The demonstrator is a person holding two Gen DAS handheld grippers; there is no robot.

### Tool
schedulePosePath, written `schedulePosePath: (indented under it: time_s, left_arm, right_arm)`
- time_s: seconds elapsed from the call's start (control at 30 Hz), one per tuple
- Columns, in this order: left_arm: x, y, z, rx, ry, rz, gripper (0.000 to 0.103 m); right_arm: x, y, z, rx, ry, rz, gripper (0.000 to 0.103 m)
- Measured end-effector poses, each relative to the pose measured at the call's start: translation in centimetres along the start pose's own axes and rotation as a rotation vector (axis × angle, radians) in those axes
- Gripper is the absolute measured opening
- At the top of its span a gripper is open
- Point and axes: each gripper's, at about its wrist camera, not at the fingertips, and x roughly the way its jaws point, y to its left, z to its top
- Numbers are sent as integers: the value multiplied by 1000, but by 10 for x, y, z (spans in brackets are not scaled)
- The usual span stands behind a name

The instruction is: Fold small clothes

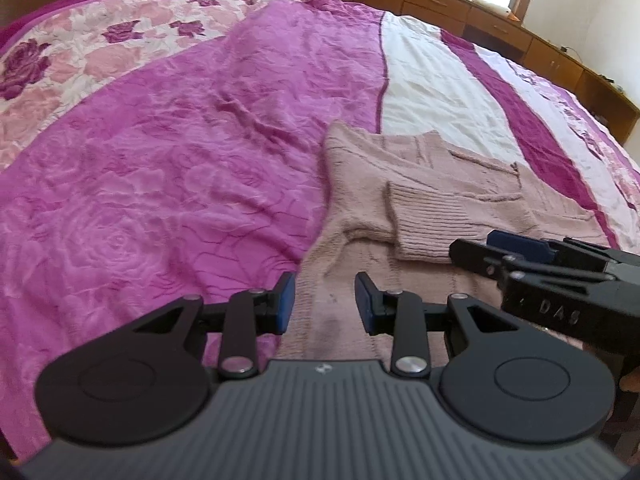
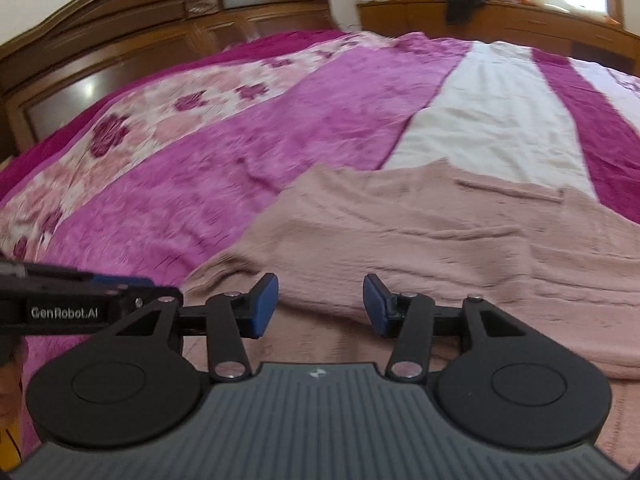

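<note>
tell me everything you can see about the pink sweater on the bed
The sweater is a dusty pink knit, fuzzy-looking, with a ribbed cuff on one sleeve. It lies flat on the magenta floral bedspread, partly across its white stripe. The sleeve is folded over the body, cuff pointing toward the near edge. Both open grippers hover over its near part; neither visibly grips it.
</note>
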Motion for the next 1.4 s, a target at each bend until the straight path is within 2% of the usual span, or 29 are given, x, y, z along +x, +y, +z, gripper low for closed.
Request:
schedulePosePath:
  time_s: [0.33, 0.5, 0.57, 0.63, 0.7, 0.8, 1.0, 1.23, 1.33, 1.4]
  left_arm:
    - [-1, 16, -2, -46, 5, 12, 35]
    - [0, 17, -2, -45, 3, 8, 35]
    - [0, 16, -2, -42, 1, 7, 35]
    - [-1, 15, -1, -40, -1, 7, 35]
    - [-1, 14, 0, -37, -5, 4, 35]
    - [-1, 10, 2, -26, -11, -2, 35]
    - [-1, -4, 12, 11, -33, -18, 35]
    - [7, -26, 30, 54, -65, -51, 35]
    - [15, -35, 35, 67, -68, -67, 35]
    - [23, -42, 37, 81, -61, -66, 35]
  right_arm:
    - [34, 26, -5, -116, 47, -17, 56]
    - [43, 28, -6, -129, 45, -47, 53]
    - [44, 27, -6, -127, 36, -63, 41]
    - [43, 25, -4, -122, 29, -83, 24]
    - [40, 19, -3, -101, 19, -76, 13]
    - [30, 11, 2, -73, -13, -81, 9]
    - [-6, -15, 21, -26, -115, -127, 8]
    - [-60, -74, 37, 72, -228, -238, 6]
    - [-81, -100, 33, 112, -259, -295, 6]
    - [-91, -117, 28, 143, -251, -299, 6]
